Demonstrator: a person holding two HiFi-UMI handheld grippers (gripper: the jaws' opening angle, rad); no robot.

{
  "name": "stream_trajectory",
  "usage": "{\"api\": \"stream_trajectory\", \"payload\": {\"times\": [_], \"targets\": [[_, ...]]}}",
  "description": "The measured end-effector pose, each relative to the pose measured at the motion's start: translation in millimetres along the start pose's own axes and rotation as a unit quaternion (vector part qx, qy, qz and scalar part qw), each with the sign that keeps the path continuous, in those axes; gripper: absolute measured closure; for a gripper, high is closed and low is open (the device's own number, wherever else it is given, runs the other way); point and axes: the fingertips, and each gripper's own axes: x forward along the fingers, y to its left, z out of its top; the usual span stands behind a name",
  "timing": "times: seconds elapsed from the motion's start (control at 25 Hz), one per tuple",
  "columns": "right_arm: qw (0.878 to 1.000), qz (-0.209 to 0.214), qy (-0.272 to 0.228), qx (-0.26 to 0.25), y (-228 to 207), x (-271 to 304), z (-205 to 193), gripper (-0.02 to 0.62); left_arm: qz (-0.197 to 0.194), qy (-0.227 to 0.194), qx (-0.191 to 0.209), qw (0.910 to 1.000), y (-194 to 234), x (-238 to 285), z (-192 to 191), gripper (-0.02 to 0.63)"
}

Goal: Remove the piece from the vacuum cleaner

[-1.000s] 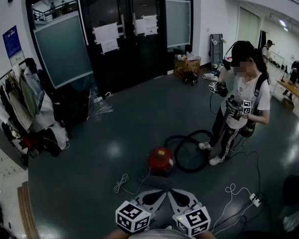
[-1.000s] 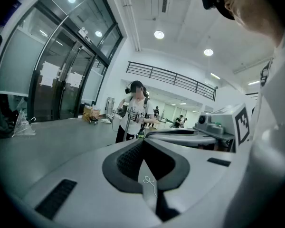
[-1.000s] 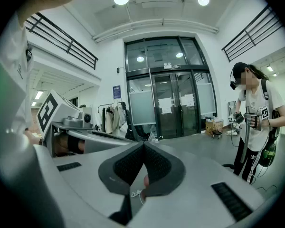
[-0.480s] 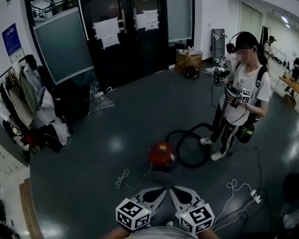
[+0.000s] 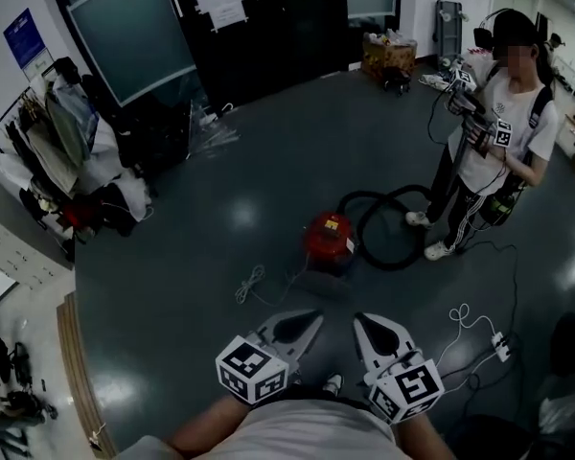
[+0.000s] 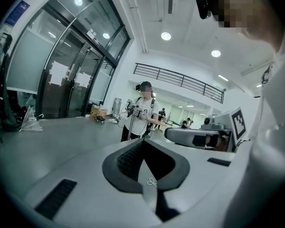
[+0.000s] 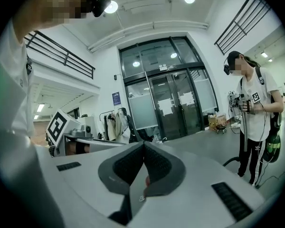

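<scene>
Both grippers sit low at the near edge of the head view, held close to the wearer's body and pointing out over the dark floor (image 5: 201,218). The left gripper (image 5: 302,326) has its jaws closed: in its own view the ribbed pads meet at the tip with nothing between them. The right gripper (image 5: 372,333) is the same, its jaws pressed together and empty. The two are side by side, near each other but not touching, and neither touches anything.

The red vacuum cleaner (image 5: 329,238) stands on the floor about mid-room, ahead of both grippers and well apart from them. Its black hose (image 5: 395,257) lies in a loop on the floor to its right and reaches the feet of a person (image 5: 479,166) in a white shirt who stands by the right edge of the floor, holding a pair of marker-cube grippers at chest height. Which part of the vacuum cleaner is the piece to come off I cannot tell from here.

A thin white cord (image 5: 252,284) lies coiled on the floor just left of the vacuum cleaner. A power strip (image 5: 501,346) lies toward the near right corner. A clothes rack (image 5: 62,147) stands along the left edge, and dark doors (image 5: 268,36) with paper notices line the far edge.
</scene>
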Motion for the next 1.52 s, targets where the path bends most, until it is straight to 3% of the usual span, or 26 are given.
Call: {"api": "stream_trajectory", "payload": {"times": [0.24, 0.52, 0.84, 1.04, 1.28, 1.52], "targets": [[1.0, 0.023, 0.013, 0.006, 3, 23, 1, 0.578, 0.033, 0.002, -0.01, 0.9994, 26, -12, 7, 0.599], [0.999, 0.019, 0.032, 0.0, -9, 74, -8, 0.578, 0.033, 0.023, 0.005, 0.9992, 80, 1, 3, 0.599], [0.998, -0.034, 0.06, 0.002, -38, 170, -18, 0.578, -0.029, 0.054, 0.031, 0.9977, 176, 36, 8, 0.6], [0.995, -0.073, 0.065, 0.016, -63, 222, -27, 0.578, -0.078, 0.078, 0.061, 0.9921, 233, 67, 3, 0.599], [0.992, -0.09, 0.088, 0.007, -104, 257, -65, 0.578, -0.116, 0.109, 0.09, 0.9831, 275, 114, -27, 0.6], [0.984, -0.076, 0.163, -0.009, -158, 292, -139, 0.578, -0.148, 0.137, 0.101, 0.9743, 313, 166, -77, 0.598]]}}
